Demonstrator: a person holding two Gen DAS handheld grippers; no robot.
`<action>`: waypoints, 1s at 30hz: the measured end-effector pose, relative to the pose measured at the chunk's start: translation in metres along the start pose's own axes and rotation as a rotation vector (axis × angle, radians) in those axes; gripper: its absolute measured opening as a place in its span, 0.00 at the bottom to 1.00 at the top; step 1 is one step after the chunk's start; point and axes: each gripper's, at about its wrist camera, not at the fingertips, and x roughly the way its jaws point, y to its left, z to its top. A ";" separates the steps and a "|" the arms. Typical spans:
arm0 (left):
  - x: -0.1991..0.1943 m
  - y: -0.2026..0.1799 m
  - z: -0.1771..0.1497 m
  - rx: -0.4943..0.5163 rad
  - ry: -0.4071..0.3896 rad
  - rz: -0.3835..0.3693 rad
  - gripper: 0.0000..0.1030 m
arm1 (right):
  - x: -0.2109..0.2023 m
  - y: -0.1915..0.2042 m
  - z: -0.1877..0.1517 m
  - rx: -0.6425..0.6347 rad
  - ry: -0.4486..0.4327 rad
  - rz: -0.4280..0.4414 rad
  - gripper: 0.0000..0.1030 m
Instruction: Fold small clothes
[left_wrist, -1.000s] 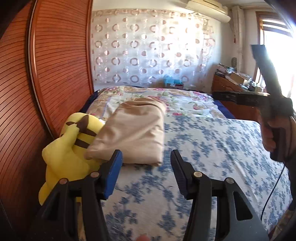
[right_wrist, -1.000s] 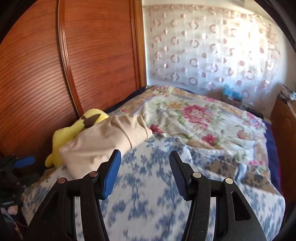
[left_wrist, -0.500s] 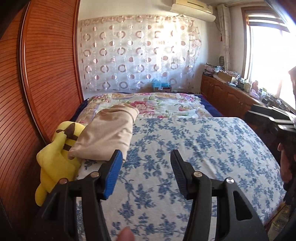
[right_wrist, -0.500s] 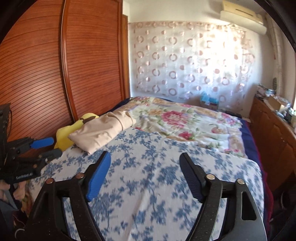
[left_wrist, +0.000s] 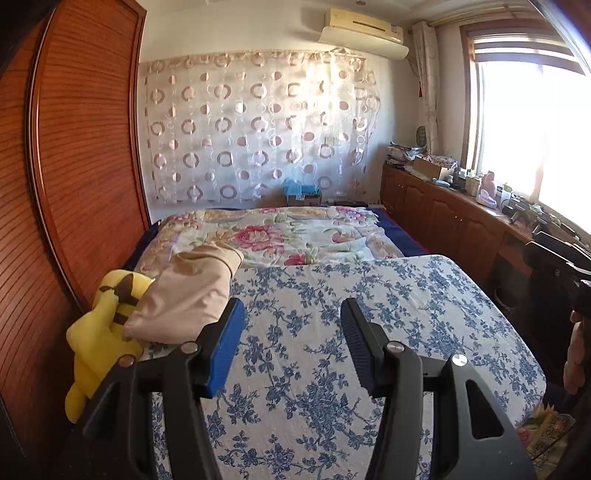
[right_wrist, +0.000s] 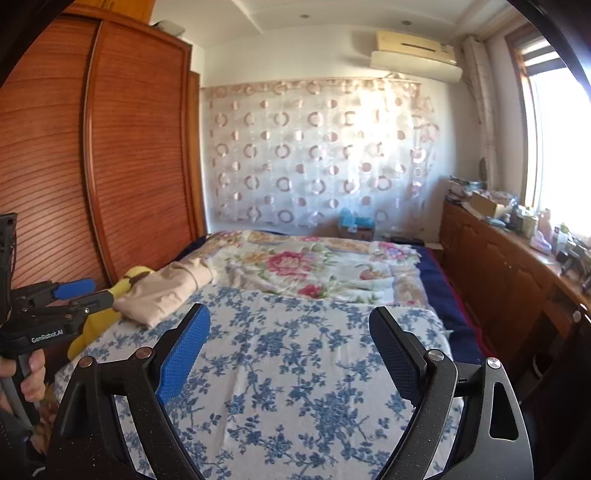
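Observation:
A folded beige garment (left_wrist: 188, 295) (right_wrist: 162, 291) lies at the left edge of the bed, leaning on a yellow plush toy (left_wrist: 99, 332) (right_wrist: 92, 332). My left gripper (left_wrist: 291, 314) hovers over the blue-flowered sheet (left_wrist: 388, 314), a little back from and to the right of the garment, open with nothing between its fingers. My right gripper (right_wrist: 290, 321) is held further back over the same sheet (right_wrist: 295, 369); its jaws are opening wide and nothing is between them. The left gripper (right_wrist: 86, 294) also shows at the left edge of the right wrist view, held by a hand (right_wrist: 33, 380).
A flowered quilt (left_wrist: 288, 236) covers the far half of the bed. A ribbed wooden wardrobe (left_wrist: 74, 184) stands close along the left. A low wooden cabinet (left_wrist: 443, 221) with clutter on top runs under the window on the right. A patterned curtain (left_wrist: 258, 129) hangs behind.
Both grippers have drawn back and risen away from the beige garment, so more of the bed shows. The right gripper's jaws have spread much wider; the left jaws kept the same gap.

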 end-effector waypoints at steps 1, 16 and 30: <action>-0.001 -0.001 0.000 0.002 -0.004 0.002 0.52 | -0.004 -0.003 0.000 0.004 -0.007 -0.012 0.87; -0.004 -0.005 0.003 0.012 -0.012 0.015 0.52 | -0.018 -0.010 -0.009 0.020 -0.024 -0.039 0.87; -0.009 -0.005 0.001 0.007 -0.025 0.020 0.52 | -0.022 -0.010 -0.008 0.013 -0.027 -0.053 0.87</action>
